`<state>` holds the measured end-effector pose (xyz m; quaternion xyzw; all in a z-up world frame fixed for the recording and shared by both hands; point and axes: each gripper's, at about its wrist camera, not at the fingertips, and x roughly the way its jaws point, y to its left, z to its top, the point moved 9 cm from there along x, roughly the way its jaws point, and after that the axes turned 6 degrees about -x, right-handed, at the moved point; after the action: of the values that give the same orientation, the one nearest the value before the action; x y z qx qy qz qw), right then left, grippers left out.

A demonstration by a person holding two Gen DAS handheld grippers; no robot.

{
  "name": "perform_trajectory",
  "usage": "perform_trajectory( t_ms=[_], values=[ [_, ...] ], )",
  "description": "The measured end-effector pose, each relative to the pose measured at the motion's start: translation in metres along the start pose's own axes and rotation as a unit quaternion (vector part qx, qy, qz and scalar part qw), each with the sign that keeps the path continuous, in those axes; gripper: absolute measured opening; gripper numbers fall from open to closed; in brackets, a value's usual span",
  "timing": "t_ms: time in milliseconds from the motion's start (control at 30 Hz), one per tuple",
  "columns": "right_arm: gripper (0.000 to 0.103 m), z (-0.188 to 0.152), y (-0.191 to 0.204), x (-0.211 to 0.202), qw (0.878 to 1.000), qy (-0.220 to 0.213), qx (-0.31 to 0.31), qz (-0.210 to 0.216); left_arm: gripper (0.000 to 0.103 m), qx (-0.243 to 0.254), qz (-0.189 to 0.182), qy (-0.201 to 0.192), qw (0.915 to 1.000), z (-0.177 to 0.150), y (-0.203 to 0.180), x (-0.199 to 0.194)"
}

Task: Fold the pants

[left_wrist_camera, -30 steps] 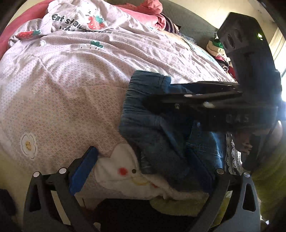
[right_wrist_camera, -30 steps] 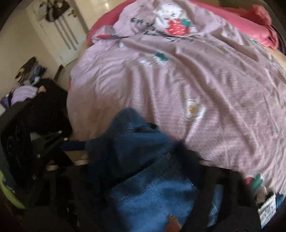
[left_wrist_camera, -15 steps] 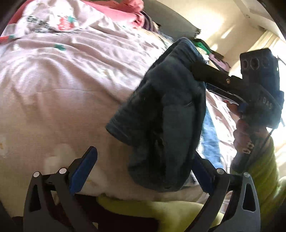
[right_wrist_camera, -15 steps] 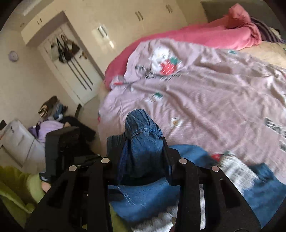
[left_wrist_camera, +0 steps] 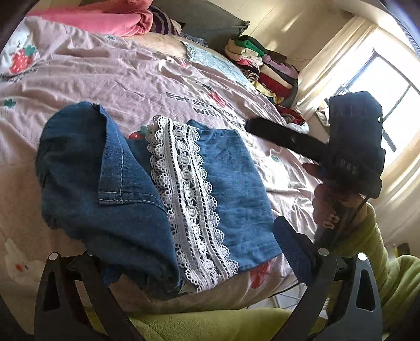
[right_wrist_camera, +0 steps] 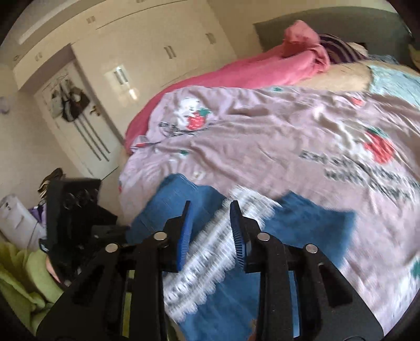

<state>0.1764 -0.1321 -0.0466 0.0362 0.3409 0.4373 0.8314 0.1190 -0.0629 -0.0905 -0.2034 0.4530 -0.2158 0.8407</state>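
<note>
A bed fills the ground ahead of the fingers in both views, spread with a wrinkled lilac quilt (left_wrist_camera: 110,76) printed with strawberries and dark lettering; beyond it lies a bunched pink blanket (right_wrist_camera: 249,70) against a grey-green headboard (right_wrist_camera: 328,23). Far ahead and right of the left fingers, a stack of folded clothes (left_wrist_camera: 265,68) sits by cream curtains (left_wrist_camera: 330,70) and a bright, sunlit window (left_wrist_camera: 393,91); up and left of the right fingers stand cream wardrobe doors (right_wrist_camera: 168,44) and a white door (right_wrist_camera: 78,118) hung with bags (right_wrist_camera: 71,103), beside a pale wall.
</note>
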Motion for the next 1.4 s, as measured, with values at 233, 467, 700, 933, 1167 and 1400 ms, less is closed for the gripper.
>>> perform_trajectory(
  t_ms=[233, 467, 700, 933, 1167, 1400],
  values=[
    [0.066, 0.018, 0.013, 0.042, 0.998, 0.045, -0.035, -0.007, 0.098, -0.077, 0.020, -0.037, 0.9961, -0.010, 0.050, -0.032],
    [0.072, 0.035, 0.085, 0.128, 0.983, 0.125, -0.127, 0.045, 0.098, -0.136, 0.031, -0.058, 0.9885, -0.019, 0.091, -0.054],
    [0.074, 0.015, 0.112, 0.200, 0.953, 0.238, -0.168, 0.086, 0.098, -0.167, 0.011, -0.045, 0.9848, -0.023, 0.108, -0.041],
    [0.031, 0.005, 0.112, 0.198, 0.952, 0.227, -0.174, 0.108, 0.098, -0.156, 0.005, -0.036, 0.9871, -0.019, 0.103, -0.026],
    [0.027, 0.028, 0.089, 0.093, 0.976, 0.079, -0.116, 0.164, 0.098, -0.121, -0.054, -0.025, 0.9908, -0.001, 0.054, -0.018],
    [0.062, 0.026, 0.009, 0.011, 0.996, -0.008, -0.025, 0.090, 0.098, -0.026, -0.092, -0.010, 0.9954, 0.008, -0.026, -0.001]
  ],
)
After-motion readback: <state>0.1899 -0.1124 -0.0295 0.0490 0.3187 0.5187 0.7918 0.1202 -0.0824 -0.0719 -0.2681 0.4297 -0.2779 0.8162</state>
